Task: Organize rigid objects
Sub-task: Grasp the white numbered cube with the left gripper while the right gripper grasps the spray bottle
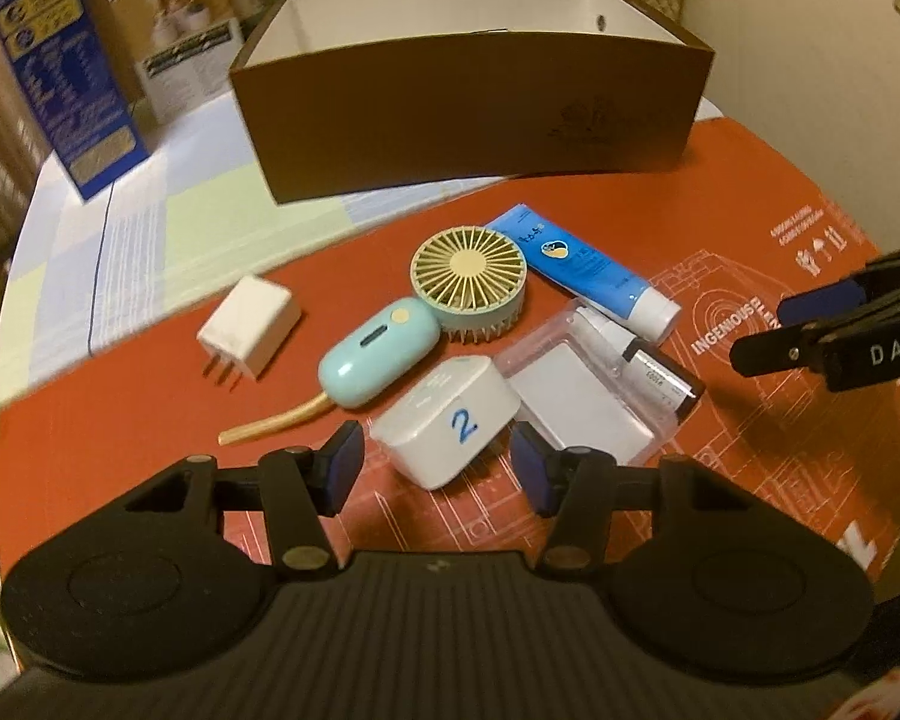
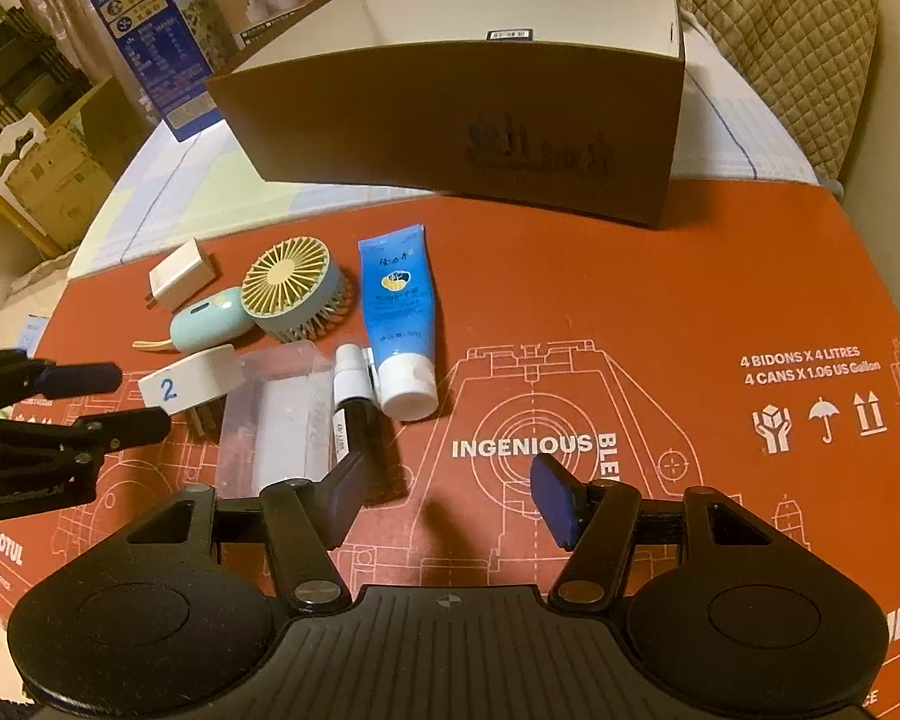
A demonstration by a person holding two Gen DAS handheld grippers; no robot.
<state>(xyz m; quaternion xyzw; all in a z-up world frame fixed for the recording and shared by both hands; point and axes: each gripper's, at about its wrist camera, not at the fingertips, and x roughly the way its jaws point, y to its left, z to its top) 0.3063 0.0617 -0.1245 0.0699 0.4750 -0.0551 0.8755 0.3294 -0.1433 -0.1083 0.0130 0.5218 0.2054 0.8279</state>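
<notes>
On the red cardboard sheet [image 1: 750,228] lie a white plug marked "2" [image 1: 447,429], a white charger [image 1: 249,327], a teal hand fan [image 1: 444,288], a blue tube [image 1: 588,270], a clear plastic case [image 1: 582,396] and a small dark spray bottle [image 1: 654,369]. My left gripper [image 1: 438,462] is open, its pads on either side of the "2" plug's near end, close but not clearly touching. My right gripper [image 2: 444,498] is open and empty, just in front of the spray bottle [image 2: 351,414]. The "2" plug [image 2: 189,381] and left gripper [image 2: 120,402] also show in the right wrist view.
An open brown box [image 1: 468,114] with a white inside stands behind the objects, and also appears in the right wrist view [image 2: 450,114]. A blue carton [image 1: 60,66] and a white box [image 1: 177,30] stand at the back left on a checked tablecloth [image 1: 168,222].
</notes>
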